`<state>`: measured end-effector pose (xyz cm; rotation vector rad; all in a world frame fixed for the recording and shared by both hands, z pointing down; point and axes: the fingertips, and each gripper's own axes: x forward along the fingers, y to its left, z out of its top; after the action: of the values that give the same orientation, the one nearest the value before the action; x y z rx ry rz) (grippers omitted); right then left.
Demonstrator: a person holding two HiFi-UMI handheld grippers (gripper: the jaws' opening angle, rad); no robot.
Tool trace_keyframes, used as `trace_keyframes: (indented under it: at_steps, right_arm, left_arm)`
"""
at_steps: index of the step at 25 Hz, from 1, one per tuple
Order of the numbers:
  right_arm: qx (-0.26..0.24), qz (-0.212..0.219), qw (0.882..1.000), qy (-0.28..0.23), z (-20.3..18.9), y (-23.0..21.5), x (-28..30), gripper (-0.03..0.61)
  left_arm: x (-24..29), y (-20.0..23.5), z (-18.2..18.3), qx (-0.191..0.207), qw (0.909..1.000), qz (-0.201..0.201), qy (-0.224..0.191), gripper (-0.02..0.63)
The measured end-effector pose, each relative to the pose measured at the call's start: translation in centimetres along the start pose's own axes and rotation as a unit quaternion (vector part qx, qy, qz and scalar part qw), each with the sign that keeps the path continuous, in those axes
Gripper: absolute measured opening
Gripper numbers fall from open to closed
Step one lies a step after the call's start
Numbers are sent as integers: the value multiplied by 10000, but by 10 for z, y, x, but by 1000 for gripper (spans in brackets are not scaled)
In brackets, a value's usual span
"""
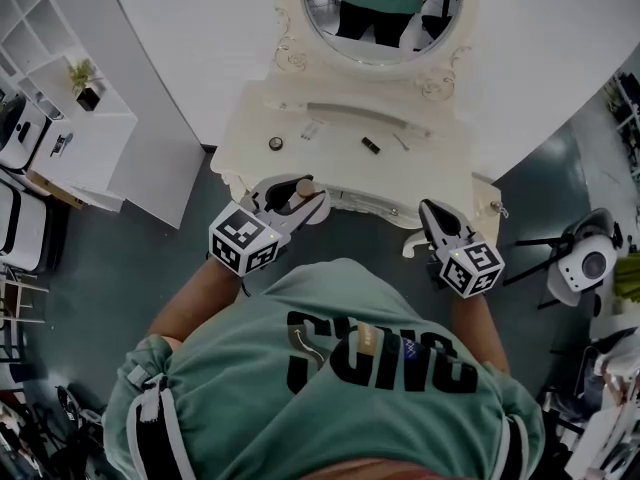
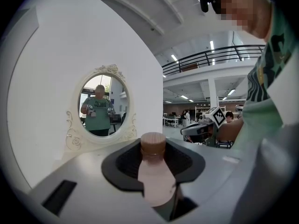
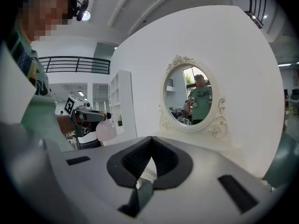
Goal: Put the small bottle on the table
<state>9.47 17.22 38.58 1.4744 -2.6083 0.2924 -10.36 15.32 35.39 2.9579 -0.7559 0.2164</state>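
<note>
A small pale pink bottle (image 2: 155, 181) with a brown cap stands upright between the dark pads of my left gripper (image 2: 154, 155), which is shut on it. In the head view the left gripper (image 1: 296, 197) holds the bottle (image 1: 304, 188) at the front left edge of the white dressing table (image 1: 330, 173). My right gripper (image 1: 433, 214) hovers at the table's front right edge. Its pads meet at the tips with nothing between them (image 3: 150, 143). The right gripper view also catches the bottle (image 3: 106, 130) off to its left.
An oval mirror (image 1: 385, 8) rises at the back of the table. On the tabletop lie a small dark round item (image 1: 276, 143), a clear item (image 1: 310, 129), a black stick-like item (image 1: 371, 145) and a thin rod (image 1: 400, 141). White shelving (image 1: 60, 78) stands to the left.
</note>
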Motion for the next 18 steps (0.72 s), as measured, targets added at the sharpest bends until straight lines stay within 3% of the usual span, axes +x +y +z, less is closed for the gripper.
trace_keyframes:
  at_steps: [18]
  right_arm:
    - [-209, 351, 9991, -82, -3, -51, -70, -6]
  left_arm:
    - [55, -79, 8, -45, 9994, 327, -113, 140]
